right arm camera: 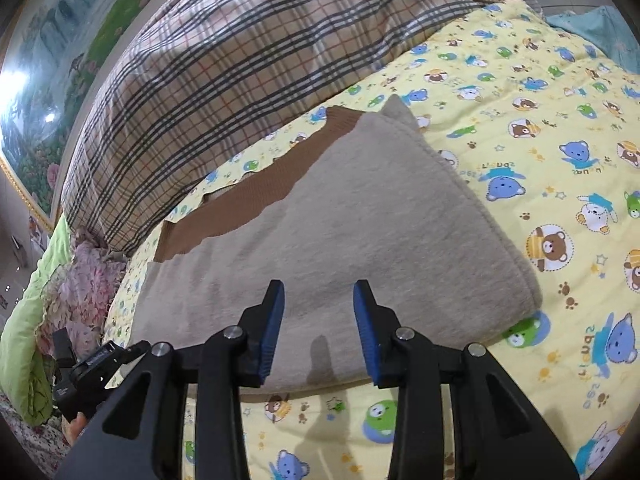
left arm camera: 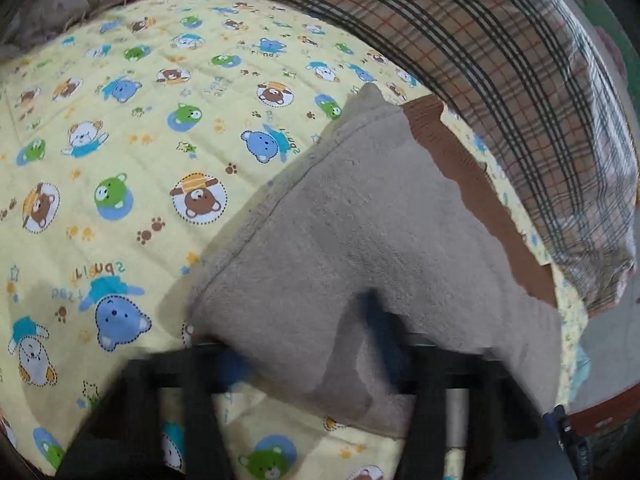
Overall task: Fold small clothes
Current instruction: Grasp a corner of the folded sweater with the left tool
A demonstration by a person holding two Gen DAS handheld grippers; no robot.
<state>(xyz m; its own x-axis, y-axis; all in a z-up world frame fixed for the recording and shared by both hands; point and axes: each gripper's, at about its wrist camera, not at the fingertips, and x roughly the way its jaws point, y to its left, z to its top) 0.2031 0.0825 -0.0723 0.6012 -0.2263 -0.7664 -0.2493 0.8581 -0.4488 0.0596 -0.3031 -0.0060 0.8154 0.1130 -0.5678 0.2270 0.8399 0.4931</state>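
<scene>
A beige fleece garment (right arm camera: 360, 220) with a brown ribbed band (right arm camera: 256, 196) lies folded on a yellow bear-print quilt (right arm camera: 560, 160). My right gripper (right arm camera: 319, 292) is open, its blue-padded fingers just above the garment's near edge, holding nothing. In the left wrist view the garment (left arm camera: 360, 220) drapes over my left gripper (left arm camera: 320, 360); a fold of cloth covers its fingers, and only a blurred blue pad (left arm camera: 384, 332) shows. I cannot tell how its jaws stand. The brown band (left arm camera: 472, 184) lies on the garment's far side.
A plaid pillow or blanket (right arm camera: 240, 60) lies behind the garment along the quilt's far edge. A pink floral cloth (right arm camera: 88, 276) and green bedding (right arm camera: 24, 340) sit at the left. The left handheld device (right arm camera: 92, 372) shows at lower left.
</scene>
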